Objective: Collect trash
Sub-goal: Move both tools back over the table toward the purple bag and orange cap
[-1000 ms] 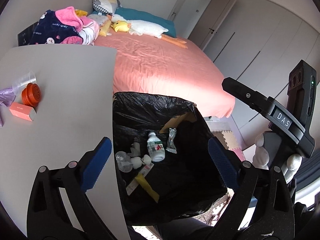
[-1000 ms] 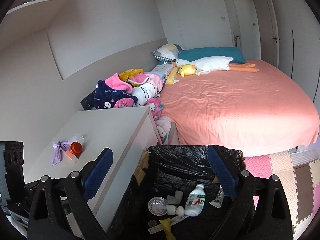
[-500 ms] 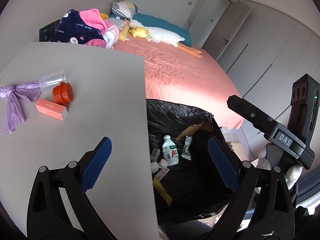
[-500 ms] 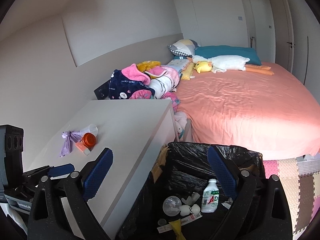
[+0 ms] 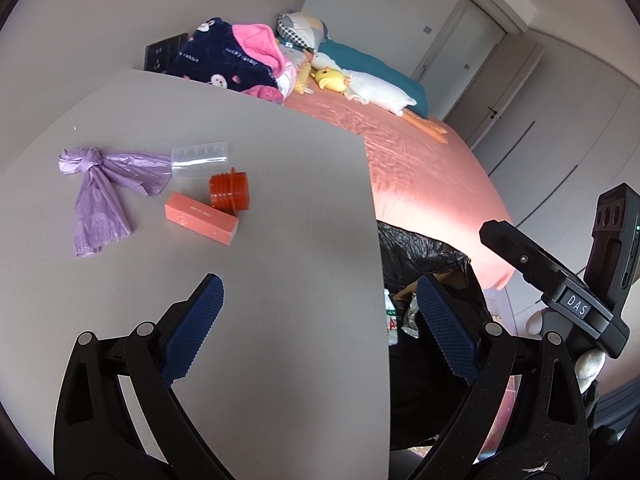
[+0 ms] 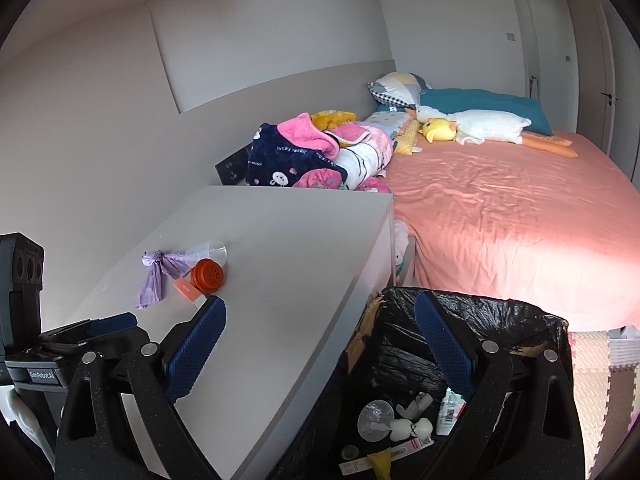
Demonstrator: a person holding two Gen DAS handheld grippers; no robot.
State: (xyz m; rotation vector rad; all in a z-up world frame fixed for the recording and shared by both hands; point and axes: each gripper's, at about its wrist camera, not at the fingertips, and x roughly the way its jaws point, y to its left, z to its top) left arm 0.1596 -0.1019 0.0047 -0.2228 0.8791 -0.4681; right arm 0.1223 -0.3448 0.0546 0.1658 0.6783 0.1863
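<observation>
Four bits of trash together on the grey table top [image 5: 280,208], toward its far left: one knotted purple plastic bag [image 5: 102,184], one clear plastic cup [image 5: 200,157] on its side, one orange ribbed cap [image 5: 230,192], one pink box [image 5: 201,219]. Cup touching the bag's right end; cap just beside the cup and against the box's far edge; box nearest of the four. Same cluster in the right wrist view: purple plastic bag [image 6: 157,276], clear plastic cup [image 6: 207,252], orange ribbed cap [image 6: 207,276], pink box [image 6: 188,291] partly hidden behind a gripper finger.

Right of the table, on the floor, a bin lined with a black bag [image 6: 472,328], holding one clear round lid [image 6: 375,420], a few white crumpled pieces [image 6: 412,424], one small white bottle [image 6: 450,410] half hidden by a finger, a flat wrapper [image 6: 386,456] and a yellow scrap [image 6: 378,466]. Exact count of white pieces hard to make out. In the left wrist view most of the bin [image 5: 420,248] cut off by the table edge, only a sliver of bottle label showing.

Left gripper [image 5: 320,328] above the near table, jaws wide apart, nothing between. Right gripper [image 6: 320,344] over the table's edge and the bin, likewise spread and empty.

Beyond, a bed with a pink sheet [image 6: 500,200], a heap of blankets [image 6: 316,152], a plush duck [image 6: 472,126].
</observation>
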